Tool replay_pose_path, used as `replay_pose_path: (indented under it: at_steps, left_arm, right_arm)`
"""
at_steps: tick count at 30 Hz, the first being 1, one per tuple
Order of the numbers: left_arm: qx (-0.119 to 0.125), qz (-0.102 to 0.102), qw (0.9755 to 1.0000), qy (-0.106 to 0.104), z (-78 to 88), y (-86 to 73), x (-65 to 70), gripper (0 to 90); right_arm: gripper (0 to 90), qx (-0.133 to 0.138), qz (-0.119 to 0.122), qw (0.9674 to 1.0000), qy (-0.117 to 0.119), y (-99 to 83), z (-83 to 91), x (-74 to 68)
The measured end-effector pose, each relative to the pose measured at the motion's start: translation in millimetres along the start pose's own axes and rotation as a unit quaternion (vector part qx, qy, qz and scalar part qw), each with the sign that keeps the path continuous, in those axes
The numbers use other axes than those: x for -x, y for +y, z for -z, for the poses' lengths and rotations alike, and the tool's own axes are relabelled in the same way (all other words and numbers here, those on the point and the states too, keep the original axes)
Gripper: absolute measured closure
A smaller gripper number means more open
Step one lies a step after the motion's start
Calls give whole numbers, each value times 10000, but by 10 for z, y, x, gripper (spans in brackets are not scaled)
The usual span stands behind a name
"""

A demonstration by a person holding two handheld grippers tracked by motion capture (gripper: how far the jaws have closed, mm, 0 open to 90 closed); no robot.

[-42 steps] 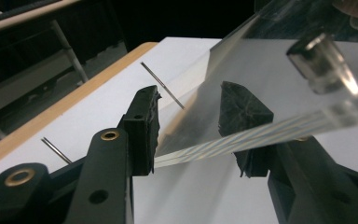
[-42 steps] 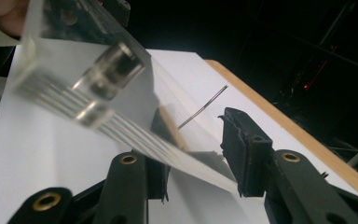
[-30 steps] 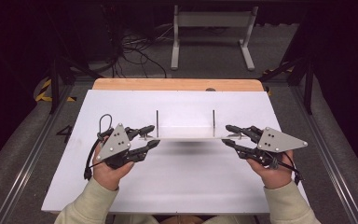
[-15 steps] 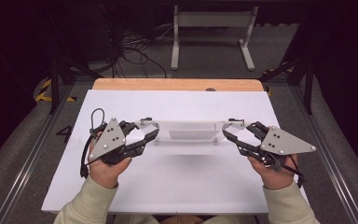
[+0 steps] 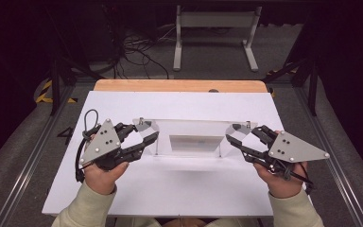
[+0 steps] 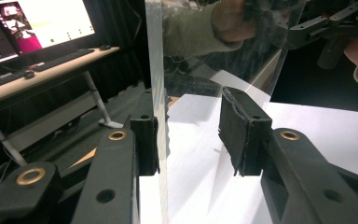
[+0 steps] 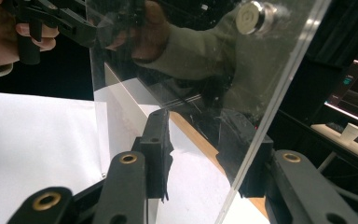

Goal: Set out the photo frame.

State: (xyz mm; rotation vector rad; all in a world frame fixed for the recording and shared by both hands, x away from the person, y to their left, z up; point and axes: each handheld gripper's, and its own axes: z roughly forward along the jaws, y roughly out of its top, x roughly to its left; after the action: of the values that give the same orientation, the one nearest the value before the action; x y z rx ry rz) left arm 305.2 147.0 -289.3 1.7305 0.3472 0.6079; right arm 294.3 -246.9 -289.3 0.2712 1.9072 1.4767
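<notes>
One white counter (image 5: 194, 189) lies under the work. A clear stand (image 5: 194, 128) sits over its middle, crosswise to the person, and its shadow suggests that it is raised slightly off the surface. Each end wall is taken by one tool so that the load stays level and cannot tip. The left hand-held gripper (image 5: 144, 133) is clenched on the left end wall (image 6: 154, 70), with one pad (image 6: 147, 144) flat against it. The right hand-held gripper (image 5: 231, 133) grasps the opposite wall (image 7: 191, 70), straddling the clear sheet. The far pad's contact is hard to read through the clear plastic.
</notes>
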Motion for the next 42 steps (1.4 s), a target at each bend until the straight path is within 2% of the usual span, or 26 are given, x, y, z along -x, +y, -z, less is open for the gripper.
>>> replay_pose_path:
  at_steps: [4, 5, 8, 10, 12, 15, 19, 21, 22, 26, 31, 35, 36, 42]
  left_arm:
    - [-28, 77, 10000, -33, 33, 35, 12, 609]
    - [-3, 159, 9998, -128, 52, 45, 7, 614]
    - [-22, 244, 9995, -193, 46, 39, 1, 620]
    - [-40, 275, 9994, -227, 34, 30, -8, 620]
    - [-43, 447, 9987, -244, 0, -9, -44, 614]
    - [29, 504, 9984, -237, -16, -31, -69, 611]
    - [140, 468, 9987, -111, -45, -60, -74, 595]
    - [138, 615, 9980, -108, -93, -105, -100, 464]
    - [138, 615, 9980, -108, -93, -105, -100, 442]
    - [91, 791, 9968, -112, -125, -187, -162, 448]
    - [18, 831, 9965, 10, -147, -253, -219, 403]
    - [-150, 830, 9963, 150, -154, -296, -247, 392]
    - [-198, 823, 9961, 232, -147, -308, -255, 389]
    - [-252, 946, 9947, 319, -82, -361, -319, 372]
  right_arm:
    - [616, 3, -91, 9999, 48, 18, 8, -4]
    - [615, 6, -205, 9997, 114, 40, 21, -1]
    - [615, 27, -350, 9992, 182, 47, 29, 14]
    - [612, -10, -427, 9989, 189, 37, 26, 25]
    - [607, -58, -472, 9987, 188, 24, 12, 32]
    - [593, 33, -521, 9985, 154, 4, -23, 51]
    - [574, 150, -590, 9981, 114, -28, -65, 82]
    - [552, 196, -570, 9982, 26, -63, -113, 107]
    - [552, 196, -570, 9982, 26, -63, -113, 107]
    - [524, 172, -699, 9974, -18, -143, -191, 134]
    - [526, 108, -869, 9962, -31, -278, -288, 187]
    - [540, 152, -1028, 9946, 77, -341, -336, 239]
    - [539, 157, -1049, 9943, 78, -348, -346, 247]
    - [528, 171, -1110, 9937, 63, -386, -393, 297]
